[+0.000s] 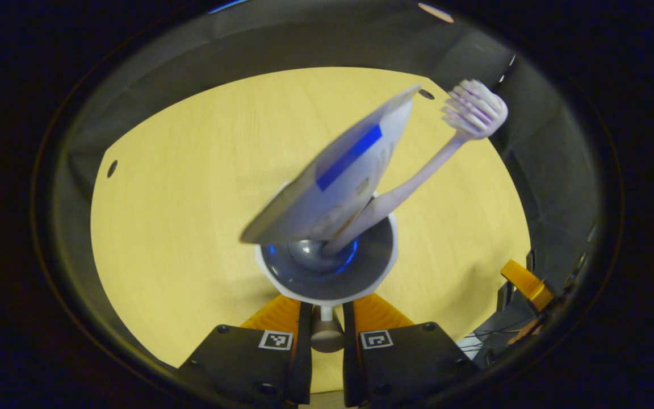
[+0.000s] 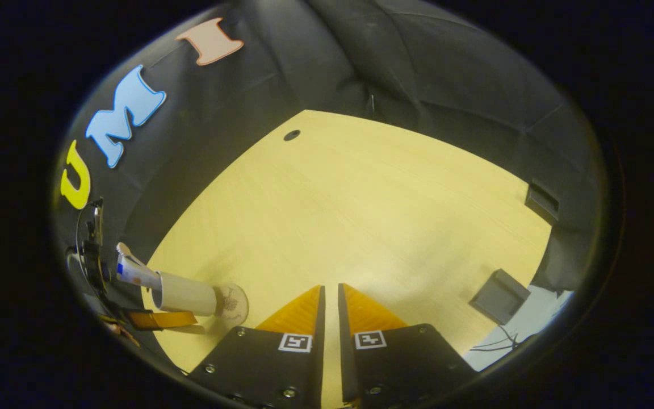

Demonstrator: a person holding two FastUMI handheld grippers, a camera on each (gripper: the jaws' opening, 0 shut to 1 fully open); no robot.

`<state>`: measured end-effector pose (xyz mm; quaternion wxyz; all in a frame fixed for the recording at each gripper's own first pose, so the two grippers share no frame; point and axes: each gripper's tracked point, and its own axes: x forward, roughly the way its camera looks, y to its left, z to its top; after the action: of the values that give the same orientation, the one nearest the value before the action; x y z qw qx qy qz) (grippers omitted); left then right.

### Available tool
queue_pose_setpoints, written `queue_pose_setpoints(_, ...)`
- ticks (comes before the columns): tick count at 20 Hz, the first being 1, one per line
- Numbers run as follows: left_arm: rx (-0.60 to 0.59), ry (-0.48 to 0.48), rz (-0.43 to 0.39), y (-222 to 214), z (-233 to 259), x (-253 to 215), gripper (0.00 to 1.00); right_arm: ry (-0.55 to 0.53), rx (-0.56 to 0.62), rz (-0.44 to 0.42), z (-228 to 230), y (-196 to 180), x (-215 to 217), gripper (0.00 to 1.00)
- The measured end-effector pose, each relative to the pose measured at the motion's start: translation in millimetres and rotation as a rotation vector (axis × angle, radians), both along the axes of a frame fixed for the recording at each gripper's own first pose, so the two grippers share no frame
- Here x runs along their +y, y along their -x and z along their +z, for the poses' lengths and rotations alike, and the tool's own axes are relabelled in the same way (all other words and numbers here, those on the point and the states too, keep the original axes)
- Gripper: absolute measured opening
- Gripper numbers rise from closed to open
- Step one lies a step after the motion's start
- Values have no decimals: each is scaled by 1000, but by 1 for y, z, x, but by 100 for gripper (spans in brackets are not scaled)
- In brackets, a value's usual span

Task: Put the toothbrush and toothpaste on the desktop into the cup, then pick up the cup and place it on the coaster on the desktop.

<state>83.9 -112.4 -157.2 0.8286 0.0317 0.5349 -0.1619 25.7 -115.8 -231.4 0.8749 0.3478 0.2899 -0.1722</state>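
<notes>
In the left gripper view I look down into the white cup (image 1: 385,267). A white toothpaste tube with a blue stripe (image 1: 338,176) and a pale pink toothbrush (image 1: 474,111) stand tilted in it. My left gripper (image 1: 327,321) is shut on the cup's grey handle (image 1: 327,335) at its near side. In the right gripper view the same cup (image 2: 185,292) stands at the far left, its base at a round patterned coaster (image 2: 233,304); I cannot tell whether they touch. My right gripper (image 2: 331,301) is shut over bare desk with nothing in it.
The yellow wooden desk (image 2: 361,210) has small cable holes (image 2: 292,135) near its edges. A dark grey block (image 2: 500,295) lies at the desk's right edge in the right gripper view. Black cloth walls surround the desk.
</notes>
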Motion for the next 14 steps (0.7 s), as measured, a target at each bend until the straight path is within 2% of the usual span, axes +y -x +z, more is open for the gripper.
queue_pose_setpoints(7, 26, -5, -29, 9, -11, -28, 28, -35, 11, -61, -9, 17, -23, 13)
queue_pose_setpoints(14, 28, -34, -18, 13, -22, -30, 30, -46, 16, -63, -13, 24, -29, 13)
